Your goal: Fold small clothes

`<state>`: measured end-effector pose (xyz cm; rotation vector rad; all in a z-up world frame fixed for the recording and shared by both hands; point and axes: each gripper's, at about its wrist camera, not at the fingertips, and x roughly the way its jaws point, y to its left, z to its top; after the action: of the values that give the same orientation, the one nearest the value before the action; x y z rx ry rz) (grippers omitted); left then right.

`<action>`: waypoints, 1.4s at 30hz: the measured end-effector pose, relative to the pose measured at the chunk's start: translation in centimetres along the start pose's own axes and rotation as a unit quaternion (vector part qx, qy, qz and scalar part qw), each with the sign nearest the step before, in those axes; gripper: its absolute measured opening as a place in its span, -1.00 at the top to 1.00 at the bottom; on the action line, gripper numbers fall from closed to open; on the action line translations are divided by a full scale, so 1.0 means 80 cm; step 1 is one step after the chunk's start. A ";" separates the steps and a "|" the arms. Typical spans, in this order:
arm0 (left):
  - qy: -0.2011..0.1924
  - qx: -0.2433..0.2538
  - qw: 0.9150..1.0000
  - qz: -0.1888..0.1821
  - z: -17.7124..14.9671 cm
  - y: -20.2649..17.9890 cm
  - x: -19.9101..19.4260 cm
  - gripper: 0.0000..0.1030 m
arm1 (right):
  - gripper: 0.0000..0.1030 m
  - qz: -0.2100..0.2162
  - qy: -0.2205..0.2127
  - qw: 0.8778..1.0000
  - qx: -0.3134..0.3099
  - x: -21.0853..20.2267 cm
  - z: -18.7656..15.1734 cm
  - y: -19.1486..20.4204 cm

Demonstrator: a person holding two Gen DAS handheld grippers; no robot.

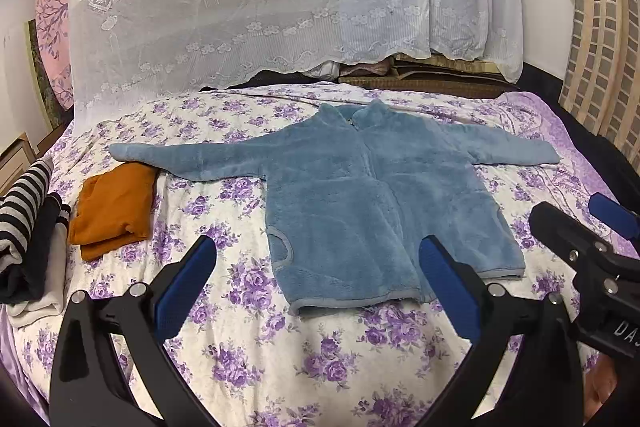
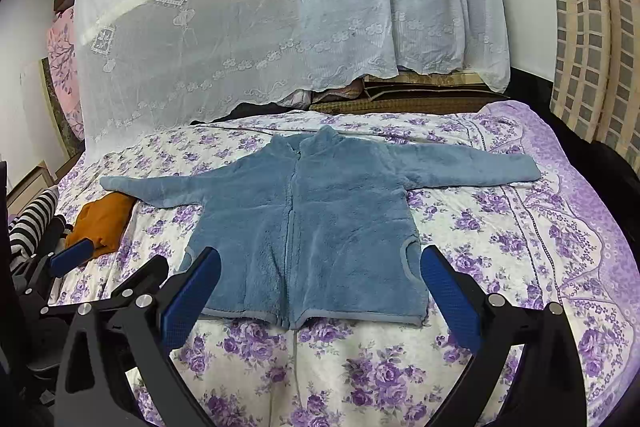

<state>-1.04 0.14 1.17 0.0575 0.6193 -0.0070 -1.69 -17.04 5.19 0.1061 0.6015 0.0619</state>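
A small blue fleece jacket (image 1: 360,195) lies flat, front up, on the flowered bedspread (image 1: 248,327), both sleeves spread out sideways and the zipper shut. It also shows in the right wrist view (image 2: 312,227). My left gripper (image 1: 318,267) is open and empty, hovering just before the jacket's hem, left of its middle. My right gripper (image 2: 320,275) is open and empty, hovering over the hem near the zipper. The right gripper also shows at the right edge of the left wrist view (image 1: 576,227).
A folded orange garment (image 1: 112,211) lies left of the jacket under its sleeve tip. A striped black-and-white folded pile (image 1: 28,235) sits at the bed's left edge. A white lace cover (image 1: 260,7) drapes a stack behind the bed. Checked curtain (image 1: 600,47) at right.
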 end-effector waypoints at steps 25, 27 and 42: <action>0.001 -0.004 1.000 0.001 -0.004 0.005 0.000 -0.92 | -0.93 0.001 -0.002 1.000 -0.001 -0.003 -0.001 0.000; 0.003 -0.005 1.000 0.000 -0.005 0.007 0.001 -0.92 | -0.93 0.000 -0.002 1.000 -0.001 -0.003 -0.001 0.000; 0.005 -0.007 1.000 0.000 -0.006 0.007 0.002 -0.92 | -0.93 0.001 -0.003 1.000 0.001 -0.005 0.002 -0.001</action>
<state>-1.18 0.75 0.74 0.0445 0.6284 -0.0031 -1.92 -17.15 5.57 0.1084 0.5963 0.0620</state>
